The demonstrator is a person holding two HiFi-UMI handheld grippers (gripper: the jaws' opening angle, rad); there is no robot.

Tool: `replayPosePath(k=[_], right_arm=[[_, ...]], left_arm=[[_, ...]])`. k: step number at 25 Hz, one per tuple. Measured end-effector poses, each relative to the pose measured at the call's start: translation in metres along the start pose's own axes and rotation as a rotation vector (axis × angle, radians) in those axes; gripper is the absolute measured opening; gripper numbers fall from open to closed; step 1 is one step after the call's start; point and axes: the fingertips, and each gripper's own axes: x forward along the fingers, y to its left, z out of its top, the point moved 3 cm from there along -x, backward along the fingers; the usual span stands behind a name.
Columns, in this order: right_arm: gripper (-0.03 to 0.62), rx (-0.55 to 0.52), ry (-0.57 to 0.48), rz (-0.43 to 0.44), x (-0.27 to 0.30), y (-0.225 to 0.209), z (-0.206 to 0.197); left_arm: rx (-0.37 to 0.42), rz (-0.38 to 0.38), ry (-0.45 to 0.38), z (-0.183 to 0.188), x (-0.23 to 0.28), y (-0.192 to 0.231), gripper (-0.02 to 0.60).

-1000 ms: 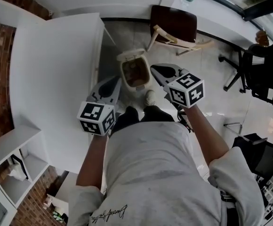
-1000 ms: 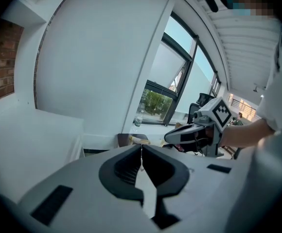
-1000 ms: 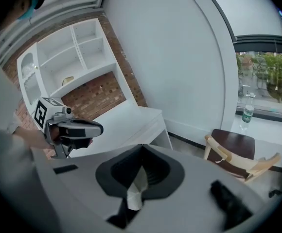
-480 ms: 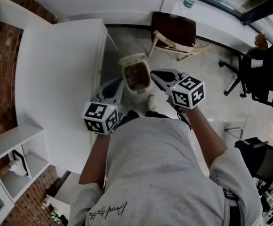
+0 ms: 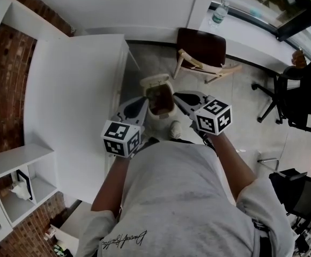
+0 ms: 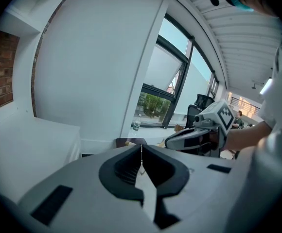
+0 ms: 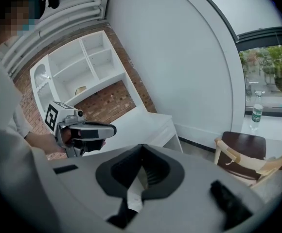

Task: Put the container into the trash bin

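A small cream trash bin (image 5: 159, 84) stands on the floor beside the table, lid up, with brown contents inside. I cannot pick out a separate container. In the head view my left gripper (image 5: 142, 100) sits just left of the bin, and my right gripper (image 5: 178, 96) just right of it. Both hold nothing. In the left gripper view the jaws (image 6: 141, 152) are closed tip to tip, with the right gripper (image 6: 199, 132) ahead. In the right gripper view the jaws (image 7: 142, 152) are also closed, and the left gripper (image 7: 85, 130) shows beyond them.
A white table (image 5: 75, 100) runs along the left, with a white shelf unit (image 5: 16, 175) beneath it. A wooden chair (image 5: 201, 47) stands behind the bin, a water bottle (image 5: 219, 12) on the sill, an office chair (image 5: 289, 100) at right. A small pale object (image 5: 175, 128) lies by my feet.
Both grippers have drawn in closer to the bin's sides, the left one moving right. Both stay shut and empty. The head view has shifted a little.
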Motion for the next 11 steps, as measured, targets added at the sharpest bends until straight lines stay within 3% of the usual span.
replayPosePath(k=[11], right_arm=[[0.028, -0.006, 0.009, 0.011, 0.0027, 0.0050, -0.0008]], left_arm=[[0.013, -0.002, -0.008, 0.0086, -0.0028, -0.0082, 0.017]])
